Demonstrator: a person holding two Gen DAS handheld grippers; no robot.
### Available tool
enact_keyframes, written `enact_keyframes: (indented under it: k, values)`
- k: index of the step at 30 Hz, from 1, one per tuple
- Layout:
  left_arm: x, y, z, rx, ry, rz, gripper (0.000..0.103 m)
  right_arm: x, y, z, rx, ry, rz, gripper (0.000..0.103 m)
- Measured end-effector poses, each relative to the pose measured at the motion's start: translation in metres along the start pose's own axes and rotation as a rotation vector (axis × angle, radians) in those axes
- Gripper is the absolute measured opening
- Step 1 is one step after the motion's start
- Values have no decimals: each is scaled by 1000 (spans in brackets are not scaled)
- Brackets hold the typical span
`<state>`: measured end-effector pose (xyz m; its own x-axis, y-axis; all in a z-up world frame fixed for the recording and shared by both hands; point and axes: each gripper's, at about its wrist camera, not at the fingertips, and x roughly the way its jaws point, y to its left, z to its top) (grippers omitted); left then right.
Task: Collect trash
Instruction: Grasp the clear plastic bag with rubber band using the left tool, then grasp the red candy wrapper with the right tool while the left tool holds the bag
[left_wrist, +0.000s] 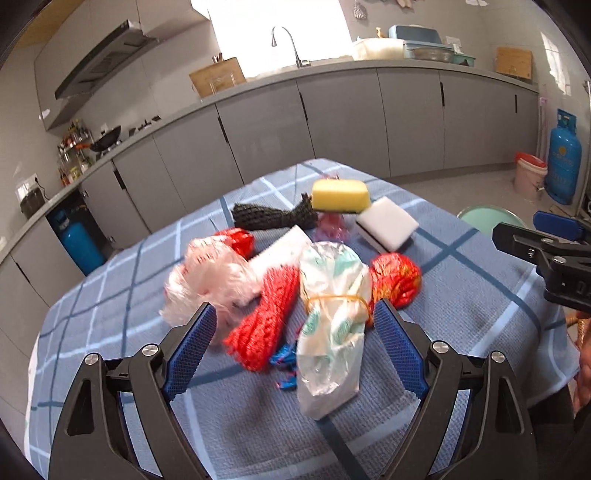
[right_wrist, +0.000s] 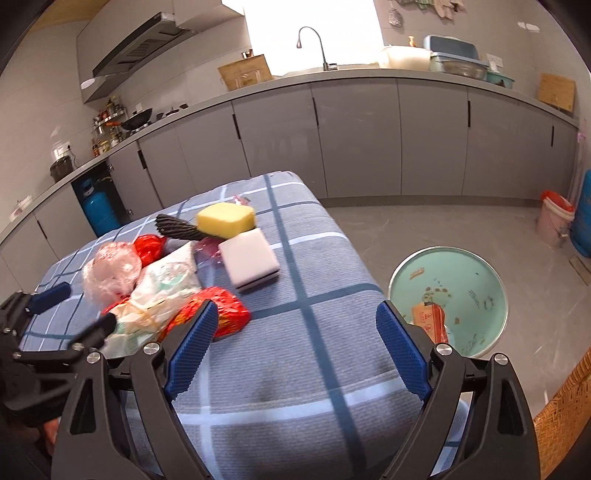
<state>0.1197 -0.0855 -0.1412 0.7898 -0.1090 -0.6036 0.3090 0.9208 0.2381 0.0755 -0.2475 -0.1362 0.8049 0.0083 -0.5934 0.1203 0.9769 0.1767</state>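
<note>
While both my left tongs (left_wrist: 295, 332) and right tongs (right_wrist: 295, 332) are gaping empty, I am judging the banded plastic bag (left_wrist: 332, 314), lying mid-table, light, crinkly, slippery, best pinched at its rubber-band waist.

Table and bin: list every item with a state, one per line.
left claw: open, empty
right claw: open, empty
clear plastic bag: crumpled, bound with a rubber band, on the table
yellow sponge: flat on the table
white sponge: flat on the table
green bin: uncovered, on the floor, an orange wrapper inside
</note>
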Motion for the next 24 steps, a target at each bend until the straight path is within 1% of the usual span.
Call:
enact_keyframes:
  k: [1, 5, 6, 7, 8, 9, 11, 13, 15, 18, 20, 21, 24]
  values:
    - [3, -2, -2, -8, 5, -18, 86, -1, 2, -1, -4, -1, 0, 87]
    - [16, -7, -8, -10, 29, -34, 84, -8, 8, -4, -18, -3, -5, 87]
    - [19, -8, -9, -10, 36, -34, 76, -9, 9, -5, -22, -3, -7, 87]
    - [21, -8, -10, -12, 43, -51, 62, -9, 9, -5, -24, -3, -8, 87]
    - [23, -8, -11, -12, 57, -68, 54, -9, 9, -5, -25, -3, -9, 87]
    - [24, -8, -12, -10, 66, -87, 38, -9, 9, -5, -25, -2, -10, 87]
    - [22, -7, -14, -8, 62, -102, 33, -7, 11, -4, -26, 1, -11, 87]
    - [16, -5, -13, -7, 53, -110, 19, -5, 12, -5, -30, 3, -12, 87]
    - [10, 0, -11, -22, 45, -115, 17, -5, 13, -5, -33, 6, -13, 87]
    - [-10, 9, -5, -36, -6, -103, 17, -2, 14, -5, -34, 10, -19, 87]
    - [-30, 19, 1, -47, -72, -62, 17, 1, 14, -3, -22, 16, -26, 87]
    - [-35, 22, 4, -52, -91, -46, 17, 2, 15, -2, -17, 16, -27, 87]
    - [-54, 38, 9, -70, -167, 46, 16, 15, 28, 6, -28, 29, -46, 87]
